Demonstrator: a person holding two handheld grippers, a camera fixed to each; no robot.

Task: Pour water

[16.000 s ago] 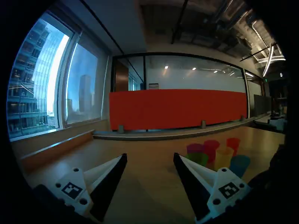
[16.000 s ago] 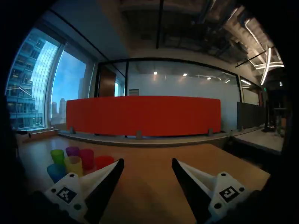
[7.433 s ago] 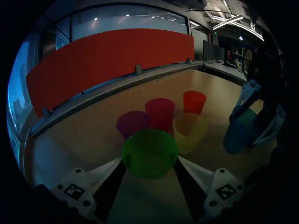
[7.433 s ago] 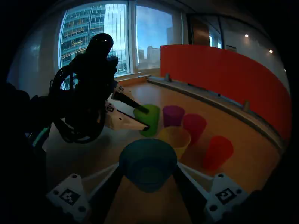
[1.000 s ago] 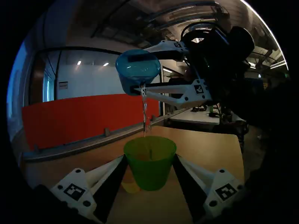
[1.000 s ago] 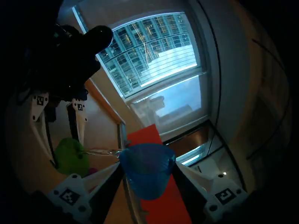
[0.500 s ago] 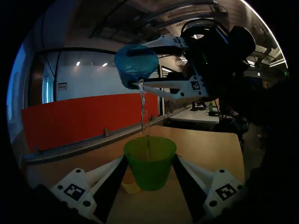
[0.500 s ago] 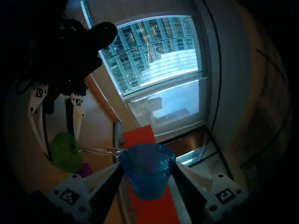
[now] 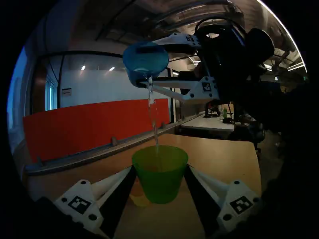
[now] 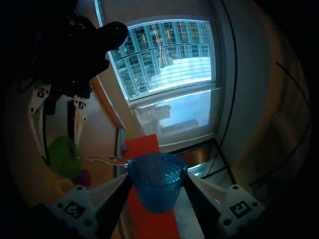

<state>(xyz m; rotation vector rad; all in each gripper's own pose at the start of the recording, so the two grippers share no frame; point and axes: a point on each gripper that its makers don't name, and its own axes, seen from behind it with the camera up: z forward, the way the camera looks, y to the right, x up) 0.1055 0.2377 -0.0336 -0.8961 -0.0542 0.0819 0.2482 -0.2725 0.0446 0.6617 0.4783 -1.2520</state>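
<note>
My left gripper (image 9: 159,168) is clamped on the green cup (image 9: 160,181). One finger presses each side of the cup, which stands upright with its mouth open to the top. My right gripper (image 10: 158,177) grips the blue cup (image 10: 157,189) in the same way.

In the left gripper view, the blue cup hangs above the green cup and is tipped over. A thin stream of water (image 9: 152,115) falls from its lower rim into the green cup's mouth. Part of a yellow cup (image 9: 137,196) peeks out low at the green cup's left side, on the wooden table (image 9: 223,155). A red panel (image 9: 87,123) runs well behind the green cup.

In the right gripper view, the stream crosses from the blue rim to the green cup, and a purple cup (image 10: 83,177) sits just beside the green cup. I cannot tell how full the green cup is.
</note>
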